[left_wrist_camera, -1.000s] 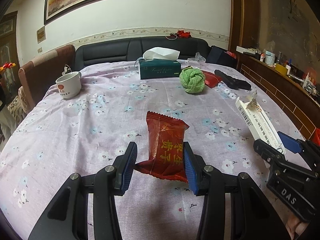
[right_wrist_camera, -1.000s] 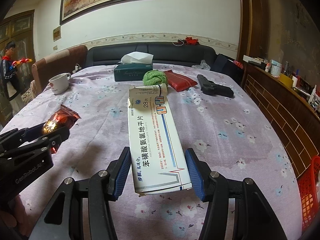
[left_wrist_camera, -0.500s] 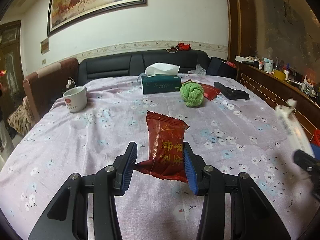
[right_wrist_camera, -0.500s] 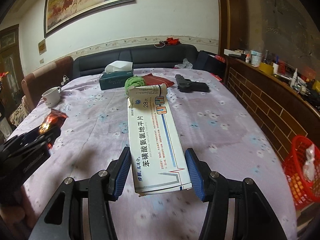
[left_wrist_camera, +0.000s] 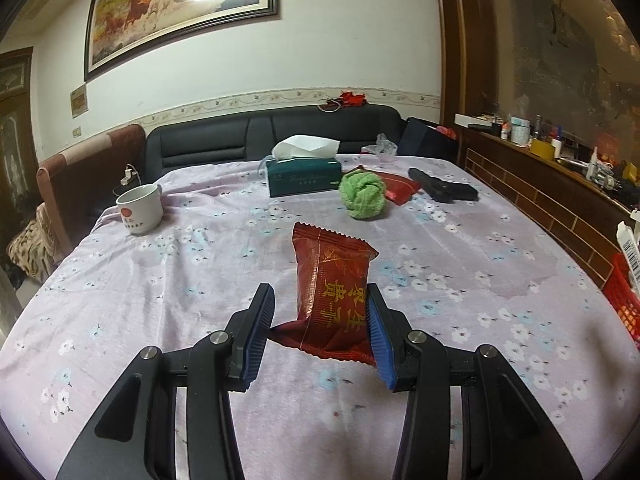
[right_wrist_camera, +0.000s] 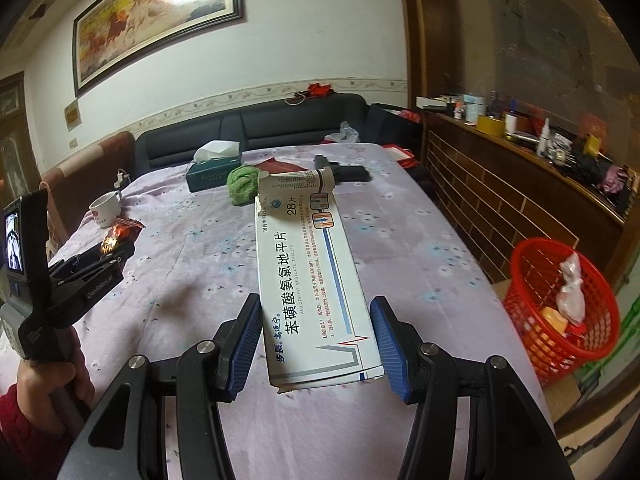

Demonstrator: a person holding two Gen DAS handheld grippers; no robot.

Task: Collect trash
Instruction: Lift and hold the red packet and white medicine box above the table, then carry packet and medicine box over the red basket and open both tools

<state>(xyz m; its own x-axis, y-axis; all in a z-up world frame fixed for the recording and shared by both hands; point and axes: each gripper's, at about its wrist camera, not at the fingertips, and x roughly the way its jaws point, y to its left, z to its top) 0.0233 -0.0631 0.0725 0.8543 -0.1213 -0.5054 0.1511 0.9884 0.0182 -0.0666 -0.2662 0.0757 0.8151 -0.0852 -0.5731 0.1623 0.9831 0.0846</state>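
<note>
Since the earlier frame the right gripper (right_wrist_camera: 316, 344) has swung toward the red basket (right_wrist_camera: 532, 292), which now shows at the right of its view, beside the table (right_wrist_camera: 420, 240) and lower than the table top, while a second before it was only a sliver at the edge. Its fingers are clenched on a white medicine box (right_wrist_camera: 316, 292), gripped across its near end, with the long body sticking forward and the torn flap at the far end. The left gripper (left_wrist_camera: 320, 332) has moved little; its fingers grasp a red snack wrapper (left_wrist_camera: 332, 292) by the lower part, and the wrapper stands up above the table. Both pieces of trash are thus lifted off the cloth, on the table side of the basket, and the basket already holds some wrappers. To do the step well, I think the box should be brought fully over the basket's open mouth before the fingers let go, because its long front end could catch the rim and tip the box onto the floor. Pointing the box downward into the basket would help. The wrapper is light and may cling to a pad, so it should be released low over the basket. The mug (left_wrist_camera: 140, 210), the tissue box (left_wrist_camera: 304, 172) and the green ball (left_wrist_camera: 362, 196), far from the basket, are probably not trash.
</note>
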